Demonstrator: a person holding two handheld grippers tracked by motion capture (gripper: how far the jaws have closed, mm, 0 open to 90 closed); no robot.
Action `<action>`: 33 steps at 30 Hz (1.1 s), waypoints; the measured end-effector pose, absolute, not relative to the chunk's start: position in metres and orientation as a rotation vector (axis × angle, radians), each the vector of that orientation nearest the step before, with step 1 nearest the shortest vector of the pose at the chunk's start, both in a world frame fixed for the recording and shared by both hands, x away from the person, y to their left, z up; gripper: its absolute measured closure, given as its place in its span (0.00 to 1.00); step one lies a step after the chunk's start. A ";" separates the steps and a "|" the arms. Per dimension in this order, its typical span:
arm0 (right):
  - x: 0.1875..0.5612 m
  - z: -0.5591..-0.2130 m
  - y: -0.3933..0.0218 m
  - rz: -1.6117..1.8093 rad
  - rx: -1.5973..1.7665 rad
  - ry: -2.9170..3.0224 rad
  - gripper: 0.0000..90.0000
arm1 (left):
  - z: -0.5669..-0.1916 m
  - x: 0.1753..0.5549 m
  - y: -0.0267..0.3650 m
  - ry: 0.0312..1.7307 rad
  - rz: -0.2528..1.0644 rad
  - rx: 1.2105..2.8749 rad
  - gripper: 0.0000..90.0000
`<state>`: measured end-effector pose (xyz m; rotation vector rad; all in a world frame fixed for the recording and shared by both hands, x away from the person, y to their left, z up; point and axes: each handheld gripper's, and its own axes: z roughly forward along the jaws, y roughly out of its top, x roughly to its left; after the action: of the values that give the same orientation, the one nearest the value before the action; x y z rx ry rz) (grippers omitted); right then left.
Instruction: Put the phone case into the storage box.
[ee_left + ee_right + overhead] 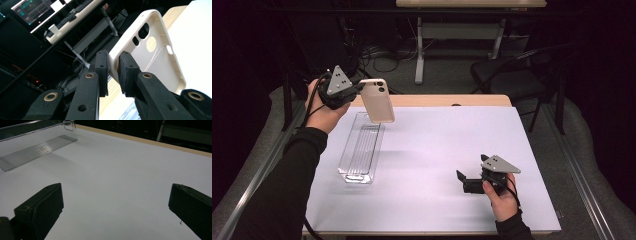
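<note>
Upper left of frame, left gripper (357, 90) pinches phone case (379, 102) by one thin edge above clear tray (360, 150) — could twist loose; right gripper (469, 182) gapes empty.

No legible text anywhere. Monitor (35, 11), up and left of the phone case (152, 57) in the left gripper view, shows coloured UI lines, too small and blurred to read. Phone case inner face: cutouts, no brand or lettering. Clear plastic tray (360, 150) below the case in the high view: plain ribs, no label. Grey plates on the grippers: screw holes, no markings.
</note>
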<state>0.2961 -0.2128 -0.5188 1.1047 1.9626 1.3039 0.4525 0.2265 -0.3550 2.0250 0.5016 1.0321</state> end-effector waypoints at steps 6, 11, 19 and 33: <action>0.295 -0.520 -0.213 1.300 1.104 1.948 0.00 | -0.358 0.460 0.233 0.490 1.049 2.027 0.88; 0.295 -0.522 -0.214 1.292 1.112 1.942 0.00 | -0.361 0.465 0.236 0.487 1.056 2.039 0.88; 0.297 -0.526 -0.215 1.290 1.119 1.943 0.00 | -0.366 0.472 0.241 0.489 1.059 2.045 0.88; 0.294 -0.527 -0.215 1.281 1.126 1.938 0.00 | -0.373 0.481 0.247 0.492 1.079 2.056 0.88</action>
<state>0.2939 -0.2151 -0.5273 1.1258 1.9376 1.2807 0.4814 0.2469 -0.3727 2.0565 0.4915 1.0795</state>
